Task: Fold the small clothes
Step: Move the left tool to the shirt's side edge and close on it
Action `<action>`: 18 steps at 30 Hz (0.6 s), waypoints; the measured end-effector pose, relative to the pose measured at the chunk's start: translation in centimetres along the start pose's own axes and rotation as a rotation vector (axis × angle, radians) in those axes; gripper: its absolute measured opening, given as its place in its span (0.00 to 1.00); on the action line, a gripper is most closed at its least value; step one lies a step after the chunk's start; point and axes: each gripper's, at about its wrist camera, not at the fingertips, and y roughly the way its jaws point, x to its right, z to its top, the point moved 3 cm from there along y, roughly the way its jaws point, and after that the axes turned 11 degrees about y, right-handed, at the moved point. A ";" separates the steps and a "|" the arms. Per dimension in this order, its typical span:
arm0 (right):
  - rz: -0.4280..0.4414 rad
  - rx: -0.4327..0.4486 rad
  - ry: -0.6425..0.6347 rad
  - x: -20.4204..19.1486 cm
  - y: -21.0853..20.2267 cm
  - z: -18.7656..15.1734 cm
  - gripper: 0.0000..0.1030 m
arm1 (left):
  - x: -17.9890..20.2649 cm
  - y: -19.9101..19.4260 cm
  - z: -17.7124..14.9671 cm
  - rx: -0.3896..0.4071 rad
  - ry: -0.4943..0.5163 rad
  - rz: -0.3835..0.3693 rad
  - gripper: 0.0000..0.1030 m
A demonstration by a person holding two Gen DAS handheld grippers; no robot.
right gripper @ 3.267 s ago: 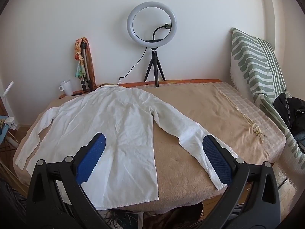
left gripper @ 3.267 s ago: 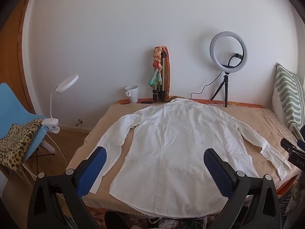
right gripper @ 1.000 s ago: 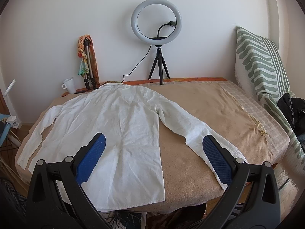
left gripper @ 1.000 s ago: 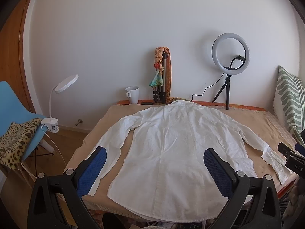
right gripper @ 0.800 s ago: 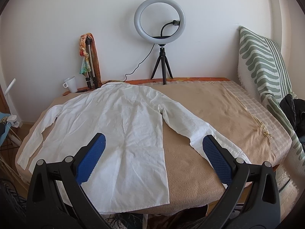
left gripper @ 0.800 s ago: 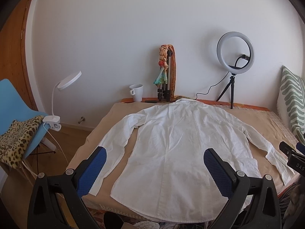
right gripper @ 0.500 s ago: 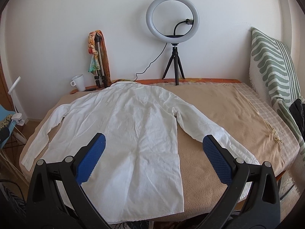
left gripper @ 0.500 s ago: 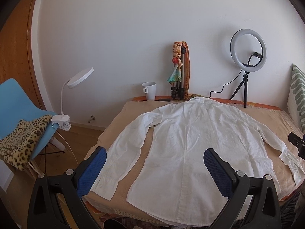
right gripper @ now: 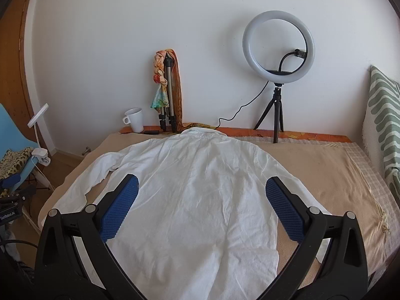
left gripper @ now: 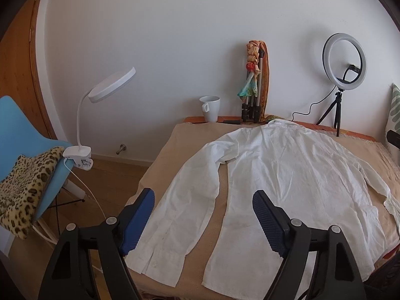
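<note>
Left wrist view: left gripper (left gripper: pixel 203 216), jaws apart, hovers over the near left sleeve of the white shirt (left gripper: pixel 287 175) spread flat on the bed (left gripper: pixel 160 160); mug (left gripper: pixel 210 108) and ring light (left gripper: pixel 344 65) stand far.

Right wrist view: right gripper (right gripper: pixel 201 207), jaws apart and empty, hovers over the shirt's (right gripper: pixel 197 190) back; bare bed (right gripper: pixel 337 175) lies right.

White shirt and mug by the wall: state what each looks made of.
White shirt: thin woven cloth, likely cotton or linen; matte, finely creased, lying limp.
Mug: probably glazed ceramic; smooth white, thick-walled, holding a rigid shape.
</note>
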 end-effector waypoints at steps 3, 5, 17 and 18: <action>0.028 -0.002 -0.039 -1.7 2.0 0.7 1.00 | -1.5 2.4 0.1 -0.036 0.002 -0.034 0.78; 0.061 -0.024 -0.047 -2.6 3.5 1.0 0.96 | -2.4 4.2 0.2 -0.070 -0.006 -0.060 0.77; 0.195 -0.148 0.031 -4.3 9.0 0.5 0.92 | -9.1 15.9 -3.0 -0.300 -0.293 -0.236 0.67; 0.198 -0.159 0.036 -4.2 9.2 0.2 0.92 | -9.5 16.8 -3.6 -0.329 -0.325 -0.260 0.67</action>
